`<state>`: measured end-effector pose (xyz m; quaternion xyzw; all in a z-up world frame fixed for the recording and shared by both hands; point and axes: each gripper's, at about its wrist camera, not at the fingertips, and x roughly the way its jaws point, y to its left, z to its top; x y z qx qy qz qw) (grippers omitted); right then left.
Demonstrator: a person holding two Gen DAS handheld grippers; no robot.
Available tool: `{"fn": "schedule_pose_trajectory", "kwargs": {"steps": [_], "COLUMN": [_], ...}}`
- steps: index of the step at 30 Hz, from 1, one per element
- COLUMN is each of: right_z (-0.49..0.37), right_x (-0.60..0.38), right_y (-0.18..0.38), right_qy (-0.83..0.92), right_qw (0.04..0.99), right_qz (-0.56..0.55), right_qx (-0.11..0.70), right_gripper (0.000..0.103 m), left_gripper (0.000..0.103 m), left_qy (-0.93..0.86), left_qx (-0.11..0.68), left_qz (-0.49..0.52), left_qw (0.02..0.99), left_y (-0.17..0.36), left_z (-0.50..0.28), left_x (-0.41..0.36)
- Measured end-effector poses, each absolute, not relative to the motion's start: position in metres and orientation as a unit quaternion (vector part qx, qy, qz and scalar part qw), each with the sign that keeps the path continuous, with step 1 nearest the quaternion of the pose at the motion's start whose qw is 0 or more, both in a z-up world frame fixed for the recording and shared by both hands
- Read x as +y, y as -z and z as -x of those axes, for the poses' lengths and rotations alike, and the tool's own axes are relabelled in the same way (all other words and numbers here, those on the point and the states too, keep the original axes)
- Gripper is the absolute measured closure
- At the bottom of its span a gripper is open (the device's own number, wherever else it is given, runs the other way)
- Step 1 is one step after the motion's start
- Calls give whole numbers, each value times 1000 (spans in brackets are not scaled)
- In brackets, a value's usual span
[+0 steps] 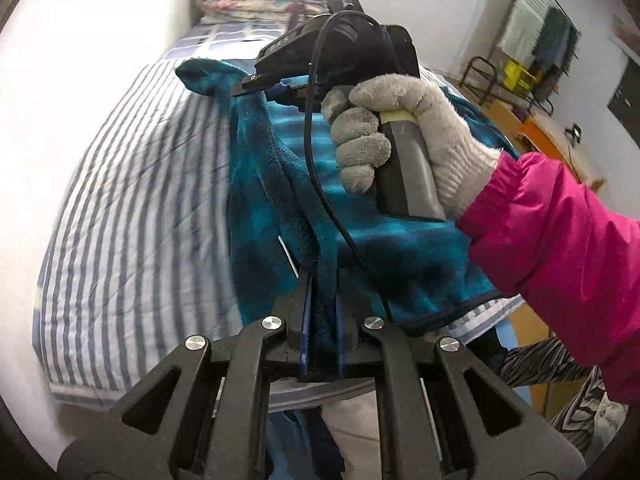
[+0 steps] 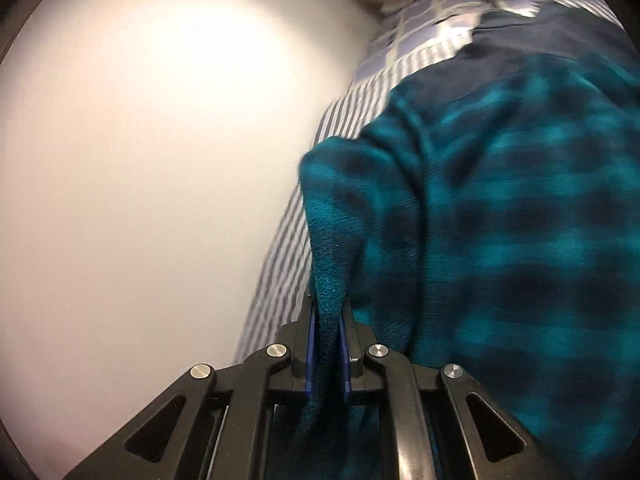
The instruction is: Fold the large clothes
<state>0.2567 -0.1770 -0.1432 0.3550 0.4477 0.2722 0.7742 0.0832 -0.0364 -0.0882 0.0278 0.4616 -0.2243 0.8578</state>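
In the left wrist view, the teal plaid garment (image 1: 400,248) is clenched at lower centre by the left gripper (image 1: 322,320); its far corner is pinched at upper centre by the right gripper (image 1: 256,86), held in a gloved hand (image 1: 384,132). A slip of the thick fleece could undo the fold. The striped bed sheet (image 1: 140,200) fills the left; a drying rack (image 1: 532,36) stands upper right.

In the right wrist view, the garment is gripped at lower centre; a white wall (image 2: 140,160) fills the left.
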Motion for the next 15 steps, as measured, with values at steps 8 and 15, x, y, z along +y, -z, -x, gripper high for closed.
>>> {"fn": "schedule_pose_trajectory", "kwargs": {"steps": [8, 15], "right_z": [-218, -210], "right_x": [-249, -262], "right_y": [199, 202], "right_qy": [-181, -149], "right_qw": [742, 751], "right_qz": [-454, -422], "right_qx": [459, 486], "right_gripper": [95, 95], "left_gripper": [96, 96], "left_qy": [244, 250], "left_qx": [481, 491], "left_qz": [-77, -96], "left_qw": [839, 829], "left_y": [104, 112], "left_z": [-80, -76], "left_x": [-85, -105]}}
